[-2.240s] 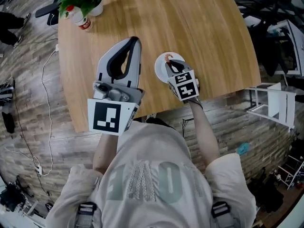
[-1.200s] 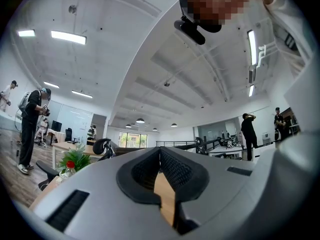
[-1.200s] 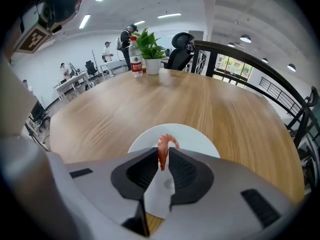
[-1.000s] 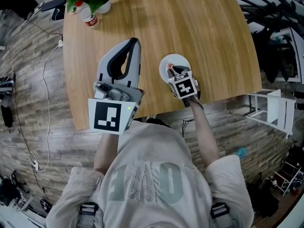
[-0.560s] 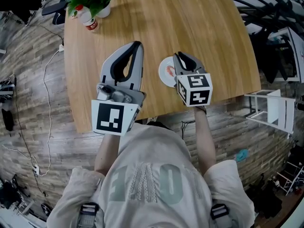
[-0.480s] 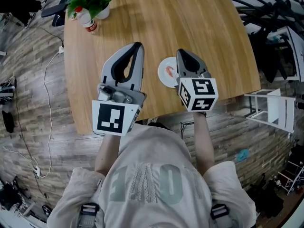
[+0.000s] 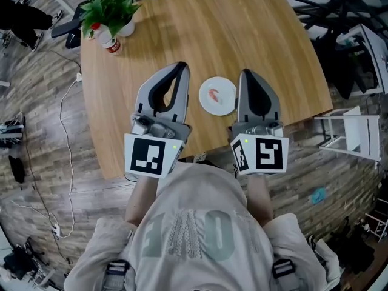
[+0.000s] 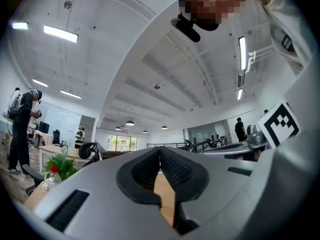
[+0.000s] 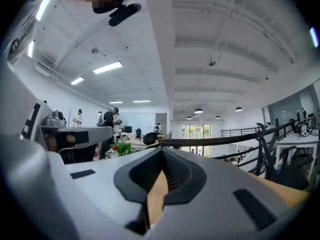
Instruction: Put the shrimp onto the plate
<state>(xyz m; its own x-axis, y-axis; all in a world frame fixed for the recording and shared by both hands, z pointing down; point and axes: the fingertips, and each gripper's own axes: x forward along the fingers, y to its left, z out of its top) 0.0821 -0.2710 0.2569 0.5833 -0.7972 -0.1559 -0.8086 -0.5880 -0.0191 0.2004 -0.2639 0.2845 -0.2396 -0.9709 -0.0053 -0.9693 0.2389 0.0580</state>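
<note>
A small white plate (image 7: 219, 96) sits on the round wooden table (image 7: 200, 29), near its front edge. The pink shrimp (image 7: 214, 93) lies on the plate. My left gripper (image 7: 182, 66) hovers just left of the plate, shut and empty. My right gripper (image 7: 246, 73) hovers just right of the plate, also shut with nothing in it. Both are raised and tilted upward, so the left gripper view shows only my left gripper (image 8: 160, 148) against the ceiling, and the right gripper view shows my right gripper (image 9: 161, 151) the same way. Neither gripper view shows plate or shrimp.
A potted green plant (image 7: 112, 8) and a red-capped bottle (image 7: 105, 39) stand at the table's far left corner. A white stool (image 7: 350, 135) stands on the floor to the right. A cable (image 7: 63, 120) trails on the floor at the left.
My right gripper has pulled back off the plate and to its right, leaving the shrimp lying on it. The left gripper has barely moved.
</note>
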